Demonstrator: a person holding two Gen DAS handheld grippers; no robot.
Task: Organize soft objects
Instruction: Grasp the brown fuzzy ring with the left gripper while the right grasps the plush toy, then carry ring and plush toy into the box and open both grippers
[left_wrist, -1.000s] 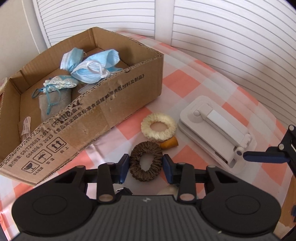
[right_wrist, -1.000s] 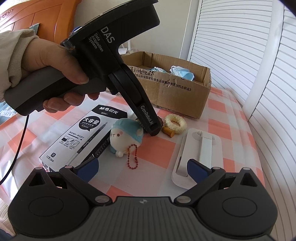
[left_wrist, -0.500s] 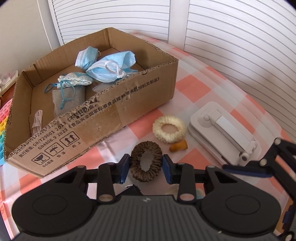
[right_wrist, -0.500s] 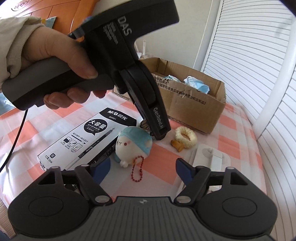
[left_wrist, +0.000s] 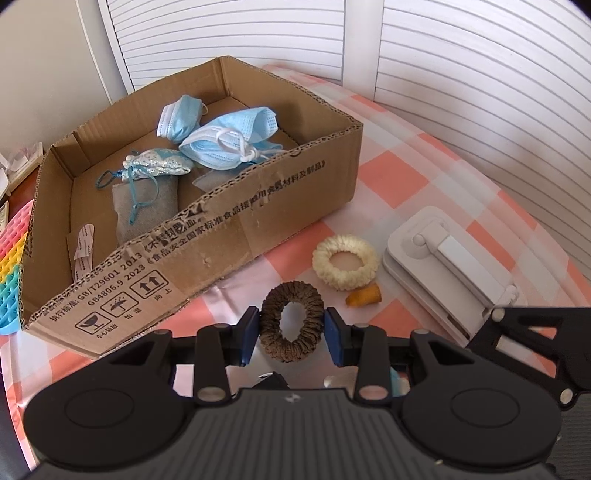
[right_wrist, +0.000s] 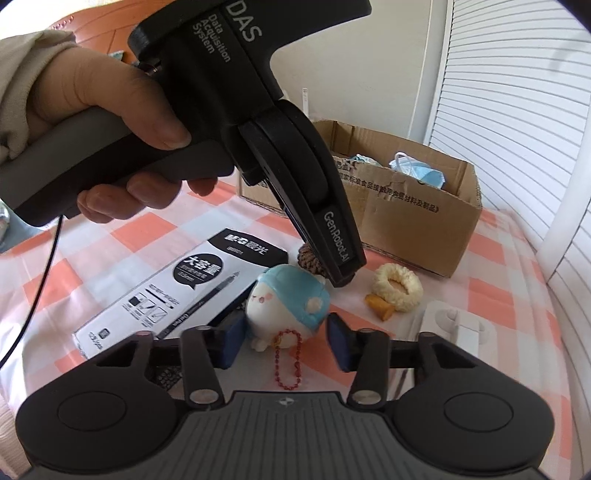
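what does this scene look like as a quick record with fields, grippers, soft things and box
left gripper: shut on the brown scrunchie
right gripper: jaws have just been closing around the plush toy, pads not pressing it yet
cardboard box: holds blue face masks and a grey pouch
cream scrunchie: on the checked cloth, outside the box
other items: pen box, white stand

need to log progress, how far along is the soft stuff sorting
Done: two masks and two pouches lie in the box. In hand: the left gripper is shut on the brown scrunchie; the right gripper has been closing around the plush. Left: the cream scrunchie.
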